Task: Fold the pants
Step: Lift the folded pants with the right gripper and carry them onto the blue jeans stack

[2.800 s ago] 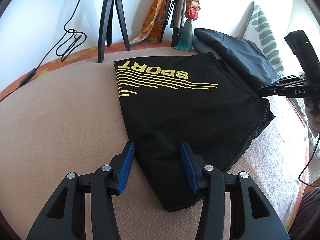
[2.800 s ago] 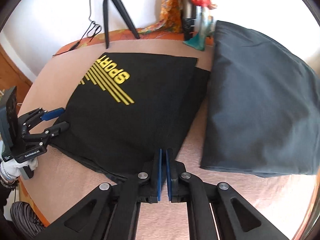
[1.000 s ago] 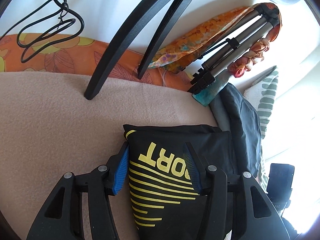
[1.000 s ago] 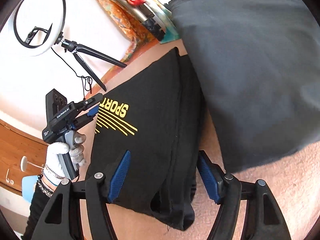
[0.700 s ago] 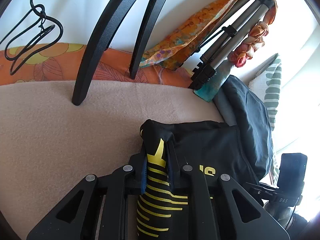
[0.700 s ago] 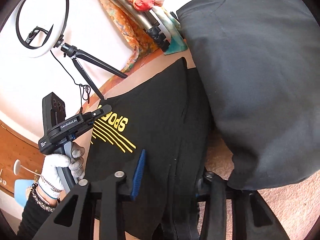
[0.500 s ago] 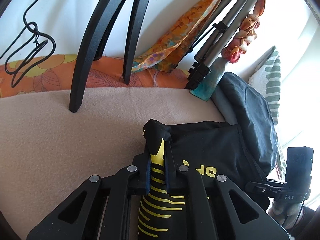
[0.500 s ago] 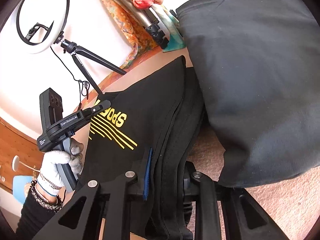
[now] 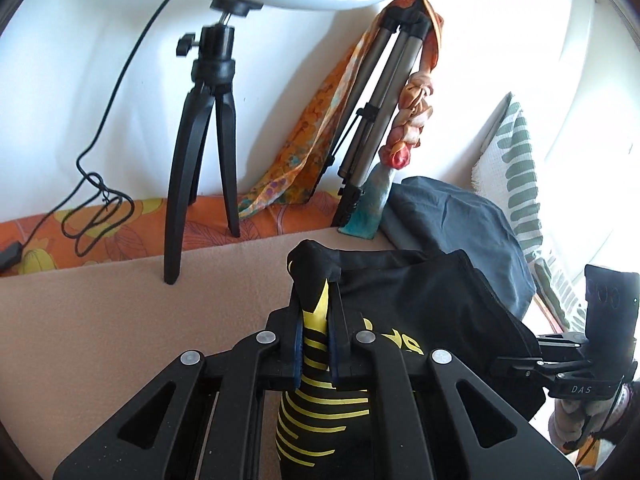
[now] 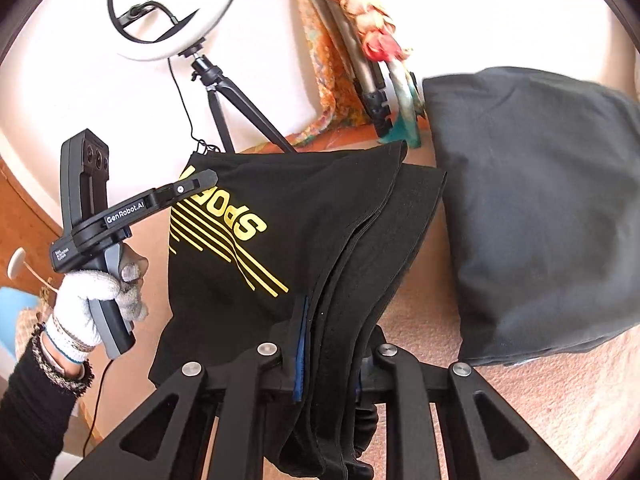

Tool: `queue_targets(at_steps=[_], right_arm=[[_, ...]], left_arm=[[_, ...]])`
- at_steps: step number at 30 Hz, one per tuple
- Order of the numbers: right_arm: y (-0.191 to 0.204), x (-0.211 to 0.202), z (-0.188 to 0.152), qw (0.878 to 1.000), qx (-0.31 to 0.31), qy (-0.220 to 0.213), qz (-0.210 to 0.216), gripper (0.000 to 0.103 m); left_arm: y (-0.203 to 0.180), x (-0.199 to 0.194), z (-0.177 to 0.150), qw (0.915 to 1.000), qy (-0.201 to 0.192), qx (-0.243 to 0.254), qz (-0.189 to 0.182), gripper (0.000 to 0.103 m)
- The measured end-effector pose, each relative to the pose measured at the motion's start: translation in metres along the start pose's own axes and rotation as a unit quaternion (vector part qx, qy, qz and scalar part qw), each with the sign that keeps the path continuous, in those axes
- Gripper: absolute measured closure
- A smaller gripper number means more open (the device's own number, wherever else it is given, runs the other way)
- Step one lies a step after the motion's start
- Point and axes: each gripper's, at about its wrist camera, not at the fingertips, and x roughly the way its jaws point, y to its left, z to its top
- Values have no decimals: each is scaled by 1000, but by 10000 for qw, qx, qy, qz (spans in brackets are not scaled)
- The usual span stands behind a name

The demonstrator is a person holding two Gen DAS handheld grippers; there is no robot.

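We hold the black pants [image 10: 304, 240] lifted off the pink fleecy surface [image 9: 120, 320], one corner in each tool. The left gripper [image 9: 316, 344] has its jaws clamped on a bunched corner with the yellow stripes, the cloth standing up in a small peak above the blue pads. The right gripper [image 10: 328, 356] has its jaws closed on several stacked layers of the opposite edge, their seams running as parallel ridges away from us. Between the two, the fabric hangs in a soft sag, its long side stretched from one gripper to the other, and the yellow lettering reads upside down in the right wrist view. The cloth looks matte and smooth, the print glossy. Just beside the pants lies a folded dark grey garment [image 10: 540, 208], and behind them stand a black tripod [image 9: 204, 152] with a ring light [image 10: 176, 12].
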Motion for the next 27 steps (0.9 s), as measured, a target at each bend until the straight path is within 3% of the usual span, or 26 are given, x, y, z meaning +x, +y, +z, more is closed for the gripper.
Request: queue_targets(at_steps=[13,21,27], right_arm=[[1,-93,26,9963,-391,-686,-329,88],[-22,-143,32,9926,-495,-919,-626,88],[-60,-169,41,9903,-443,-1017,-836,88]], left_arm=[[-69,-53,45,9966,-657,461,-160,96],[-117,-49,62,9935,-822,703,-354,96],[-151,-30,75,9917,-866,791,-528,96]])
